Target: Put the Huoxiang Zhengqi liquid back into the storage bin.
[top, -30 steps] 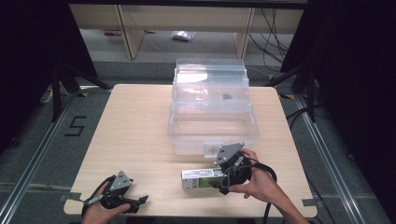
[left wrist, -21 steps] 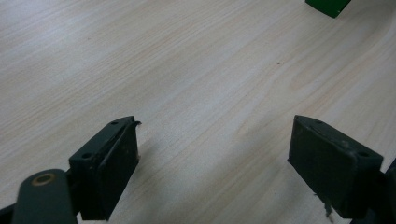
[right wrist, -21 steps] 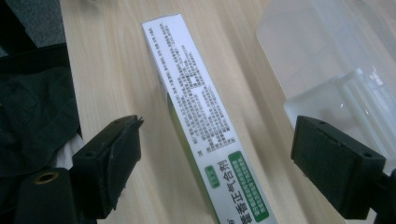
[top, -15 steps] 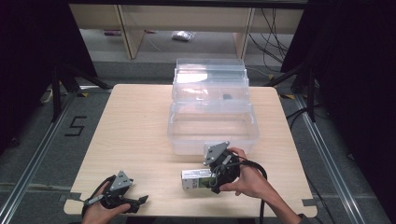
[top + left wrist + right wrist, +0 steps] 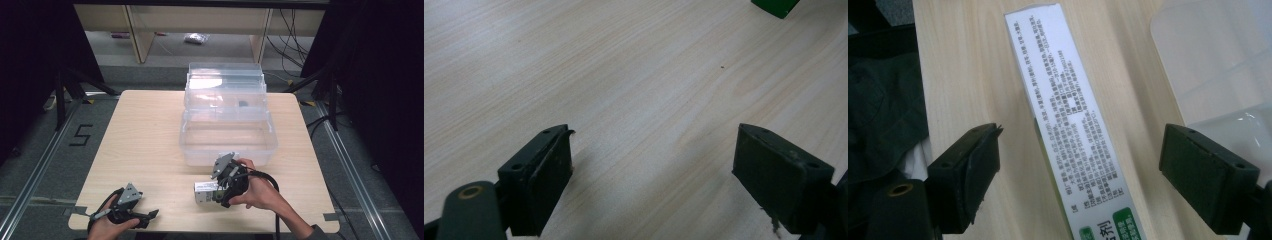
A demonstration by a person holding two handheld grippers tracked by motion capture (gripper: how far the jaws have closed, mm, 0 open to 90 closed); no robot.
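I see the right gripper (image 5: 214,192) over the near right part of the pale wooden table (image 5: 145,135), its jaws spread wide. Between them, touching neither, lies a long white-and-green printed cardboard box (image 5: 1073,125), flat on the wood just in front of the clear plastic storage bin (image 5: 227,135). In the right gripper view the box runs lengthwise up the gap, a corner of the bin at the right. My left gripper (image 5: 654,170) sits at the near left edge, jaws wide apart over bare wood, holding nothing.
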